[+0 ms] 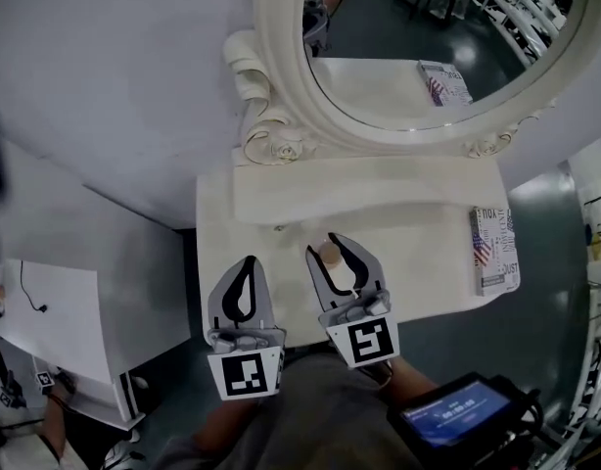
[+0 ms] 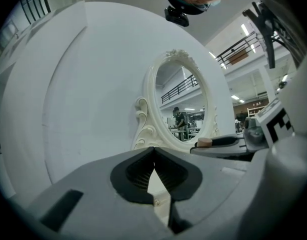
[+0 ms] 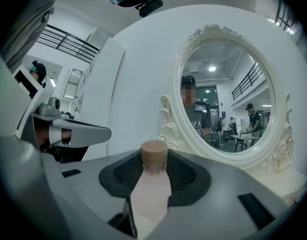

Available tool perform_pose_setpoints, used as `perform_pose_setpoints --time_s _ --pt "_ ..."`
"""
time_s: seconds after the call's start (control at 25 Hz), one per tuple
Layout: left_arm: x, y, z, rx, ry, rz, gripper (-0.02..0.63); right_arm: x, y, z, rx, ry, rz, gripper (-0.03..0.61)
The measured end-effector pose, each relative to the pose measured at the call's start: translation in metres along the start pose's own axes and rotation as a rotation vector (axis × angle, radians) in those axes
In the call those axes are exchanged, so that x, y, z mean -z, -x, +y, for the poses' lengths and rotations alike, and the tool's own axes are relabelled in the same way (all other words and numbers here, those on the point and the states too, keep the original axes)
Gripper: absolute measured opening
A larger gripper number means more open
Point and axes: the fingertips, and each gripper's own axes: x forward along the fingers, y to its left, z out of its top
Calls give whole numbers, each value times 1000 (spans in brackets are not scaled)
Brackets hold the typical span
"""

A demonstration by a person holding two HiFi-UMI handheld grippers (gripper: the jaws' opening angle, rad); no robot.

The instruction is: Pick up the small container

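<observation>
The small container (image 1: 329,253) is a pale pink bottle with a tan cap. My right gripper (image 1: 333,248) is shut on it and holds it above the white dressing table (image 1: 418,209). In the right gripper view the bottle (image 3: 154,184) stands upright between the dark pads, its cap (image 3: 154,153) poking above them. My left gripper (image 1: 249,261) hangs beside it on the left, its jaws shut with nothing in them. In the left gripper view its tips (image 2: 153,150) meet, and the right gripper with the tan cap (image 2: 205,142) shows at the right.
An ornate oval mirror (image 1: 418,47) in a white frame stands at the back of the table. A box with flag print (image 1: 493,251) lies at the table's right end. A white cabinet (image 1: 56,311) stands to the left. A screen device (image 1: 457,421) is at the lower right.
</observation>
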Motion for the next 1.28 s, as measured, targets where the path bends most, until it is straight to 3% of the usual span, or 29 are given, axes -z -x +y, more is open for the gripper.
perform_pose_setpoints --time_s 0.56,1.28 --pt "-44 13 -13 9 -54 -102 14 -57 21 -1 7 39 -81 140" --pt "-44 18 -28 12 -59 -117 14 -52 33 -5 12 52 -94 140"
